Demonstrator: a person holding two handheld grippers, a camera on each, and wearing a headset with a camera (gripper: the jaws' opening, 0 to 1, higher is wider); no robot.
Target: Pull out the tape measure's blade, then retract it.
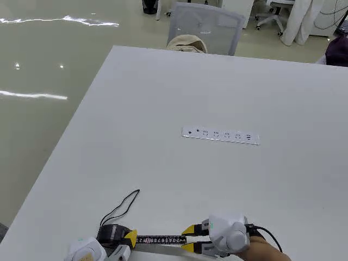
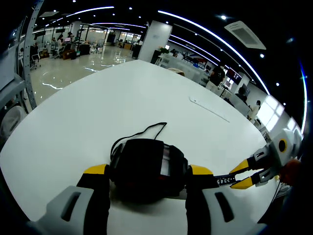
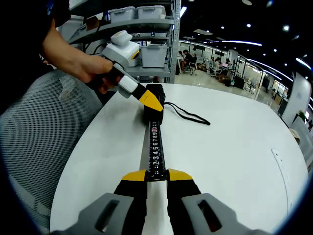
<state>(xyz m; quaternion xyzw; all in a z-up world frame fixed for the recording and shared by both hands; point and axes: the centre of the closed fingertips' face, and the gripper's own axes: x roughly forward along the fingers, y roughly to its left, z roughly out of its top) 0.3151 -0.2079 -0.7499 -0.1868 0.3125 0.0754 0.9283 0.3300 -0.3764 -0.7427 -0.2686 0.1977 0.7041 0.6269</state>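
While my left hand-held gripper is clamped around the black tape measure case low at 7 o'clock in the head view, my right hand-held gripper is pinched shut on the end of the blade near 6 o'clock, with a short numbered stretch drawn out between them over the desk. I judge this to be the pull-out step, only partly done. To do it well I should draw the right one straight toward 3 o'clock, in line with the case's mouth and level, so the strip doesn't kink or twist, and brace the case against skidding. Counting: one tape measure, one blade, two hand-held grippers, one black strap looping off the case toward 12 o'clock. Farther out there is one white power strip at 1 o'clock and one mesh chair beyond the desk's far edge.
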